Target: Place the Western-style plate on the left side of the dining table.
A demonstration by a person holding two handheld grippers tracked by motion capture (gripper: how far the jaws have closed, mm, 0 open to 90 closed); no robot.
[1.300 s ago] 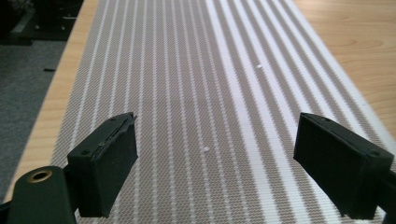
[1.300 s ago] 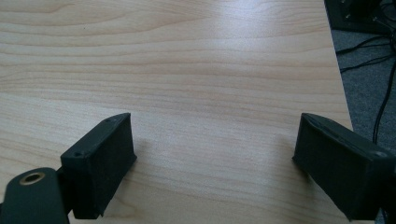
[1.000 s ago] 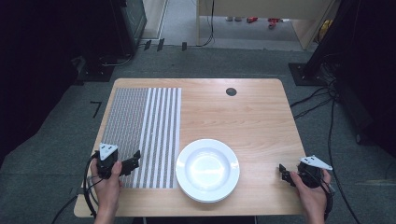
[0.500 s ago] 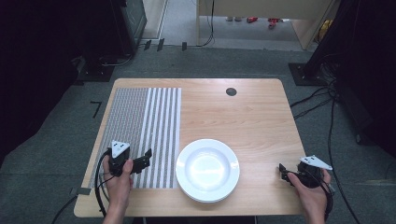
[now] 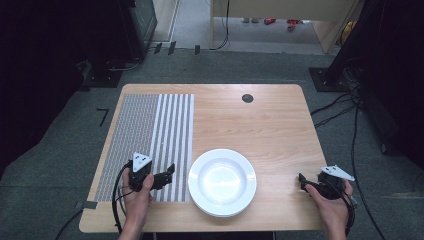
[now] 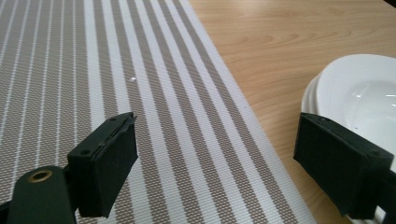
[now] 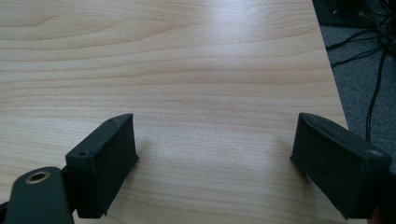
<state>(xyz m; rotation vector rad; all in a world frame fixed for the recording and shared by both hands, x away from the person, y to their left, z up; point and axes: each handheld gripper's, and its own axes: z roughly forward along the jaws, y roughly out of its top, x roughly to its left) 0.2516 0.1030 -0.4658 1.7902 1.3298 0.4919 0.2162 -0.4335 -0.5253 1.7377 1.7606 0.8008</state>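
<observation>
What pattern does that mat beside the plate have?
The mat is woven in brown-grey and white stripes, finer on one half, wider towards the plate. Clearest in the left gripper view.

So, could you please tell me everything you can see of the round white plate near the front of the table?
The round white plate looks like glossy glazed ceramic, with a broad flat rim and a shallow, empty well that catches the light. In the left gripper view a second rim edge shows beneath it, so it may be stacked on another. It lies flat on the light wooden table, just right of the striped woven placemat. The left gripper, jaws open, points toward its rim without touching.
</observation>
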